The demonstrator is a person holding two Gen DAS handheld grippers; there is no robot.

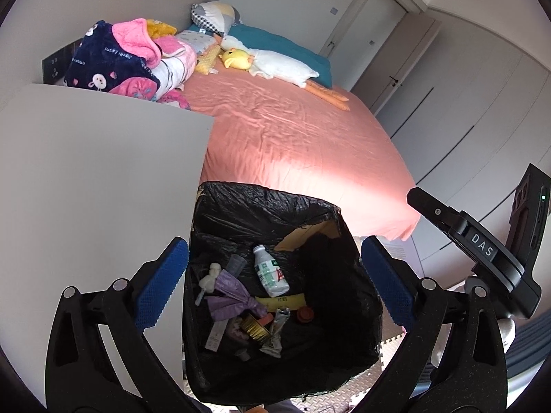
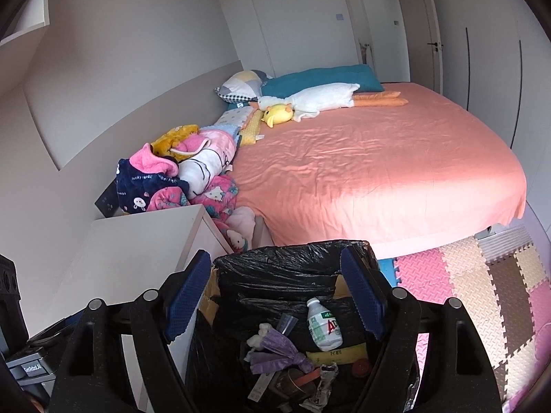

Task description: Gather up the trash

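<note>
A trash bin lined with a black bag (image 1: pixel 241 206) stands on the floor beside the bed; it also shows in the right wrist view (image 2: pixel 275 265). Inside lie a white plastic bottle (image 1: pixel 270 272) (image 2: pixel 323 325), a purple wrapper (image 1: pixel 230 296) (image 2: pixel 275 351), a yellow packet (image 1: pixel 282 301), a gold tin (image 1: pixel 255 327) and other scraps. My left gripper (image 1: pixel 275 282) is open and empty above the bin, its blue pads either side of it. My right gripper (image 2: pixel 275 306) is open and empty above the bin too. The right gripper's body (image 1: pixel 482 247) shows at the right of the left wrist view.
A white bedside cabinet (image 1: pixel 96 172) (image 2: pixel 137 247) stands left of the bin. The bed with a salmon sheet (image 2: pixel 378 165) holds blankets (image 2: pixel 179 179), pillows and a plush goose (image 2: pixel 320 98). Coloured foam mats (image 2: pixel 465 292) cover the floor at right. Wardrobe doors (image 1: pixel 465 103) line the far wall.
</note>
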